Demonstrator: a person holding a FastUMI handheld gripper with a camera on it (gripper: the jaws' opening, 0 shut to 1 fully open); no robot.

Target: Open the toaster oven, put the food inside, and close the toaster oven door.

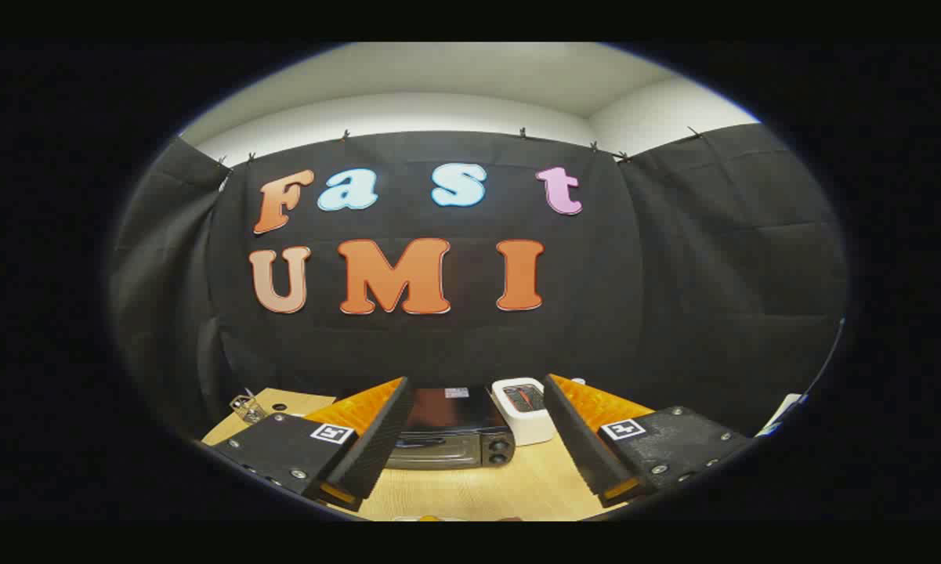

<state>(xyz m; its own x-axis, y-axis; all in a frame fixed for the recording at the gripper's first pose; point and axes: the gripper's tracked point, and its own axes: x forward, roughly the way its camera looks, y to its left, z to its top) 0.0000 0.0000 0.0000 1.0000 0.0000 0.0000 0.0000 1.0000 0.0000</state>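
Observation:
A dark toaster oven (448, 439) stands on the wooden table (509, 489) beyond my fingers, its door shut and two knobs on its right side. My gripper (474, 427) is open, held well above and back from the oven, with nothing between the fingers. The left finger (376, 439) overlaps the oven's left part. Bits of something orange and pale (431, 518) peek out at the table's near edge below the fingers; I cannot tell what they are.
A white toaster (523, 407) stands just right of the oven, behind the right finger (576, 431). A small glass object (247, 407) sits at the table's far left corner. Black cloth walls close in the back and both sides.

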